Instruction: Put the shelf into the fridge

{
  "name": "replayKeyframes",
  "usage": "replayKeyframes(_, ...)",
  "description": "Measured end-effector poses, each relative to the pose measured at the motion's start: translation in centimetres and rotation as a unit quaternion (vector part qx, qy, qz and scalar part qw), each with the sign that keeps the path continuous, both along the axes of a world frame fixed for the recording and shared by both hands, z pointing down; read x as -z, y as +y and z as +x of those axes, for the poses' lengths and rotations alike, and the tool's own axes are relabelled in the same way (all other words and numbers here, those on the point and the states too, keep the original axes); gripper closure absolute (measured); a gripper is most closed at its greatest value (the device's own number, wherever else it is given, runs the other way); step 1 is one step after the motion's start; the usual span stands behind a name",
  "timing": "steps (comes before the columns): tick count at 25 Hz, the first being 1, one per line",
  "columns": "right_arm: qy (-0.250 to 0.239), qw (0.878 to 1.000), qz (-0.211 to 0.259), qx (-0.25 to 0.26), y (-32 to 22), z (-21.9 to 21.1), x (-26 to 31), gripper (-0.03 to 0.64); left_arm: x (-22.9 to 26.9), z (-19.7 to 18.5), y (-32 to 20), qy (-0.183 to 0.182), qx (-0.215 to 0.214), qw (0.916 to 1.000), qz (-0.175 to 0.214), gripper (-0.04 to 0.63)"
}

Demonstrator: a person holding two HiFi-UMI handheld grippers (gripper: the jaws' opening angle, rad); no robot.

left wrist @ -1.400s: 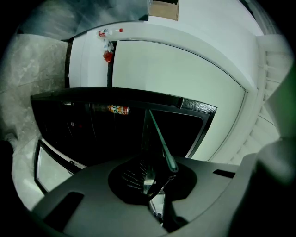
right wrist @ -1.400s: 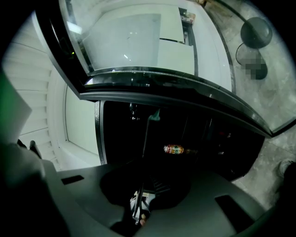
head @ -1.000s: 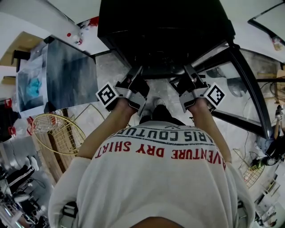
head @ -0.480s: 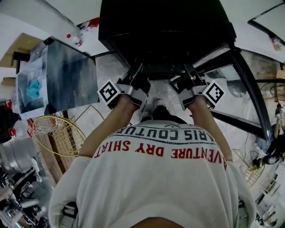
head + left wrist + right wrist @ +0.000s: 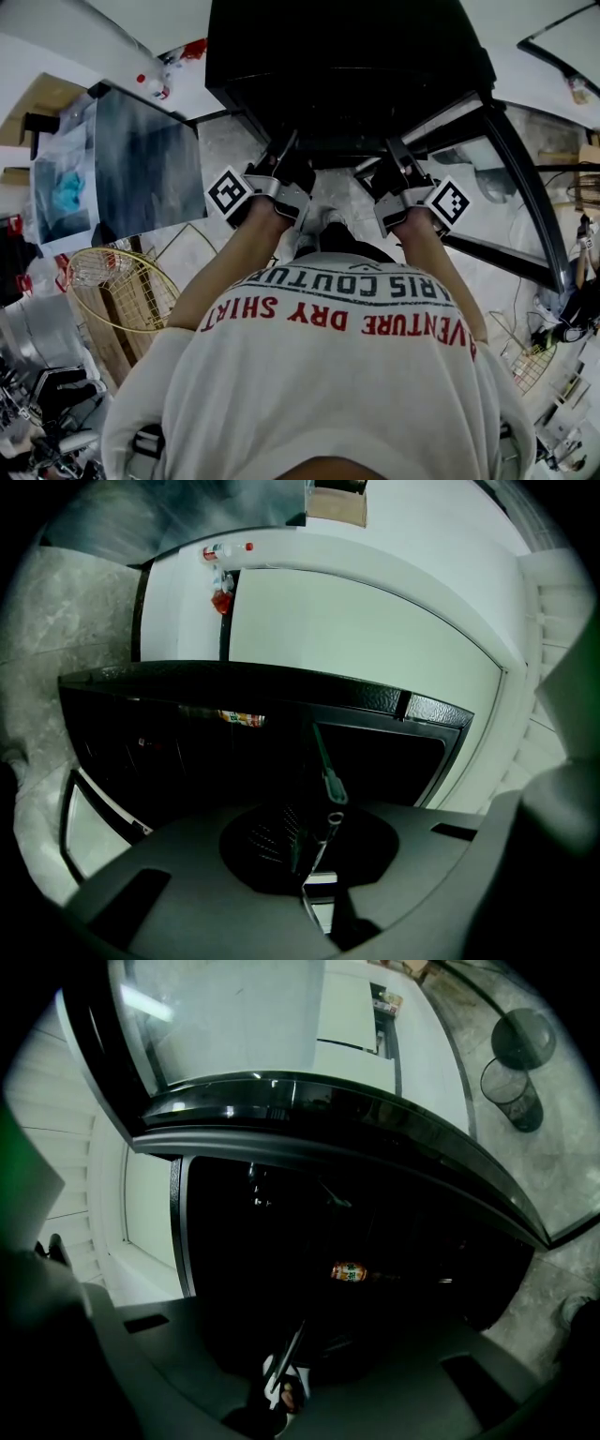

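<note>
The left gripper [image 5: 317, 841] is clenched on the shelf [image 5: 328, 775], a thin pane seen edge-on that runs straight ahead from between its jaws into the dark. The right gripper [image 5: 281, 1382] is likewise closed on a thin edge. That is probably the same shelf's other side, though the view is dim. In the head view both grippers point level, side by side, with their tips at the open mouth of the black fridge [image 5: 347, 66].

From above, the shelf is too dark to pick out between them. Most of it seems to be inside the fridge already. Deeper in, a small orange-labelled can [image 5: 349, 1272] shows. The glass door [image 5: 511, 159] stands swung open to the right. The person's forearms and white shirt [image 5: 328, 375] fill the lower head view.

Almost nothing has changed from a second ago. The left gripper has edged a shade nearer the fridge, the right has kept its place, and both are still clamped. That suggests the push is near its end. The shelf is probably seated or close to it. The next step would be to check that it lies level, then let go.
</note>
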State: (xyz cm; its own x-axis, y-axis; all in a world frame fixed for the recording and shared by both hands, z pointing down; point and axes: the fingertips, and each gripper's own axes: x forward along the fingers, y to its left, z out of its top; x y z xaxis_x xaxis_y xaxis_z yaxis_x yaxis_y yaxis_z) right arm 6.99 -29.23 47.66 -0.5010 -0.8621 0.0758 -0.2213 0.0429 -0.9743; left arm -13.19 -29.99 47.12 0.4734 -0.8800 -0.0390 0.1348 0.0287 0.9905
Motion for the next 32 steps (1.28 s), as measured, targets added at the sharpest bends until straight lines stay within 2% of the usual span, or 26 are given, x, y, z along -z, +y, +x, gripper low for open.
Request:
replayKeyframes(7,-0.024,0.999,0.016,0.021,1.6,-1.5,0.8,0.546,0.1,0.0,0.1,-0.006,0.005,1.0000,0.002,0.552)
replayKeyframes(20,-0.040,0.997,0.011,0.071,4.0,-6.0,0.1,0.548,-0.1,-0.3,-0.1,-0.011,0.005,0.9999,0.003,0.552)
replayKeyframes(32,-0.028,0.998,-0.006,0.055,2.8,-5.9,-0.6,0.575,-0.4,0.1,-0.4,-0.014,0.000,0.9999,-0.005,0.552)
